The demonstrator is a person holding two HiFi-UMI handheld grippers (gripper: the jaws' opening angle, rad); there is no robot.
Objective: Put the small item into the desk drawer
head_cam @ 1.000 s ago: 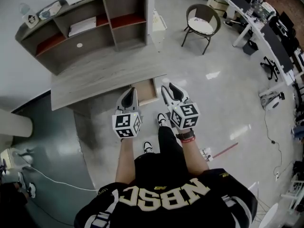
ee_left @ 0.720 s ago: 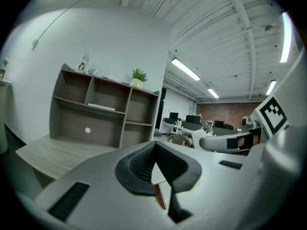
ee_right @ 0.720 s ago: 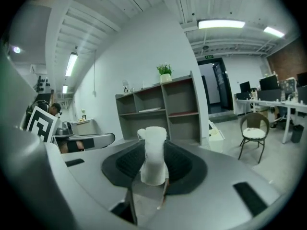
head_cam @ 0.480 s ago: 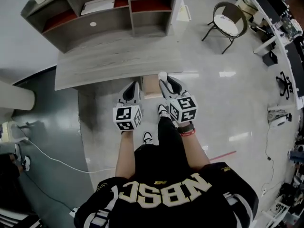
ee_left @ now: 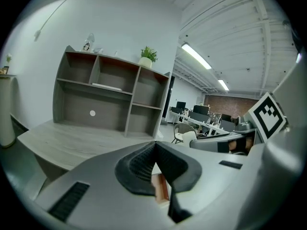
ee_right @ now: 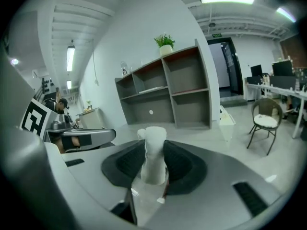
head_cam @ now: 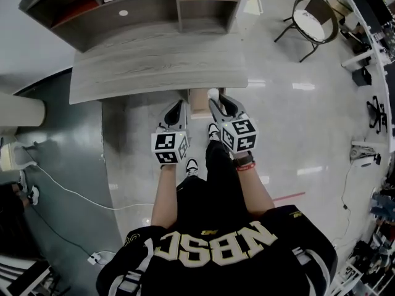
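So, the small white item (ee_right: 154, 152) is clamped in the right gripper (head_cam: 221, 105) and held right by the open desk drawer (head_cam: 198, 101); the left gripper (ee_left: 154, 147) is closed up, nothing gripped.

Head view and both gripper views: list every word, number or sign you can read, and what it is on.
"NBSC": large pale letters on the person's black jersey, upside down in the head view.
Small gold mark above those letters: too small to read.
Green sign over the doorway, right gripper view: too small to read.
Nothing else is legible.
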